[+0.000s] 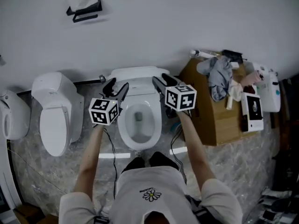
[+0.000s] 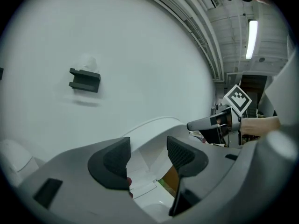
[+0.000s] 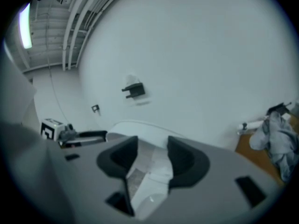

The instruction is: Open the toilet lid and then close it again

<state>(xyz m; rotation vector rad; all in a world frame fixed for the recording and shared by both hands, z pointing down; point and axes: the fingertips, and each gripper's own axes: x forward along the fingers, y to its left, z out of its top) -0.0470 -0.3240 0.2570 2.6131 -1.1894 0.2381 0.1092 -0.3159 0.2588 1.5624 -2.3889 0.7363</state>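
The white toilet point(image 1: 138, 121) stands in front of me with its bowl showing. Its lid point(image 1: 135, 74) is raised against the wall. My left gripper point(image 1: 117, 90) hovers over the seat's left rear, open, nothing between its fingers. My right gripper point(image 1: 161, 84) hangs over the right rear, also open and empty. In the left gripper view the left gripper point(image 2: 148, 157) frames the upright lid point(image 2: 154, 129), with the right gripper point(image 2: 218, 122) beyond it. From the right gripper point(image 3: 152, 158) the lid's curved top point(image 3: 140, 127) and the left gripper point(image 3: 70, 134) can be seen.
A second toilet point(image 1: 54, 112) with its lid down stands to the left, and another white fixture point(image 1: 11, 116) is at the far left. A wooden cabinet point(image 1: 219, 118) with a grey cloth point(image 1: 218, 76) and bottles is close on the right. A black holder point(image 1: 85, 9) hangs on the wall.
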